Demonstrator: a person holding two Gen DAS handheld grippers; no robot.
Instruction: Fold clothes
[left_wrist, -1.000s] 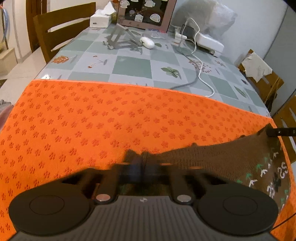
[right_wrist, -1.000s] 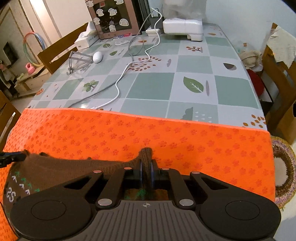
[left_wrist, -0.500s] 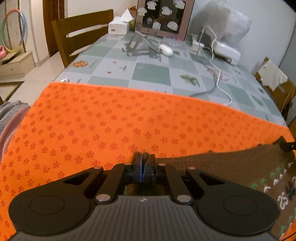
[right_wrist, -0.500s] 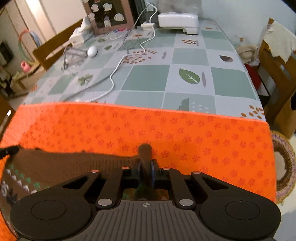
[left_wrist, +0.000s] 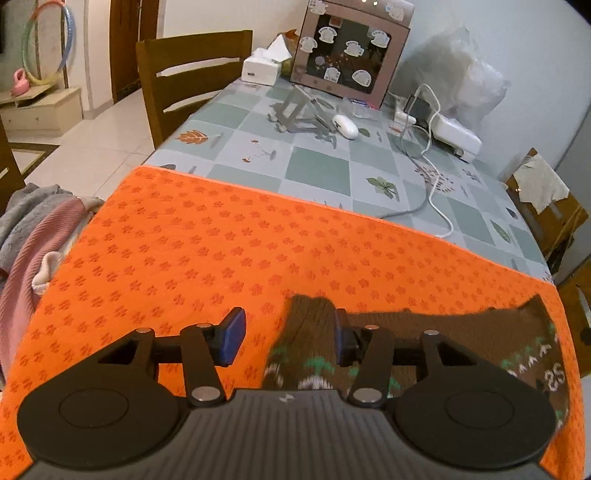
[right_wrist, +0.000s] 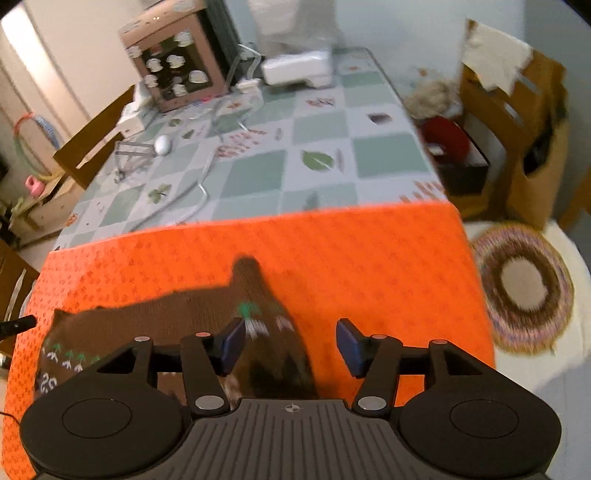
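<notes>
Both our grippers, left (left_wrist: 287, 338) and right (right_wrist: 291, 345), gape wide and hold nothing. Our brown sweater (left_wrist: 436, 332) lies on the orange mat (left_wrist: 221, 251), at 6 o'clock.

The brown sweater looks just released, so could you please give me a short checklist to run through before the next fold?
1. Left gripper open: ok, jaws wide apart.
2. Right gripper open: ok, jaws wide apart.
3. Brown sweater lying on the orange mat: ok, none hangs over the mat edges in view.
4. Fingers free of the knit: cannot tell, a corner lies between the jaws in both views.
5. Sweater lying flat: not ok, its corners peak up; the right view is blurred.
6. White cable off the mat: ok, it stays on the tablecloth.
</notes>
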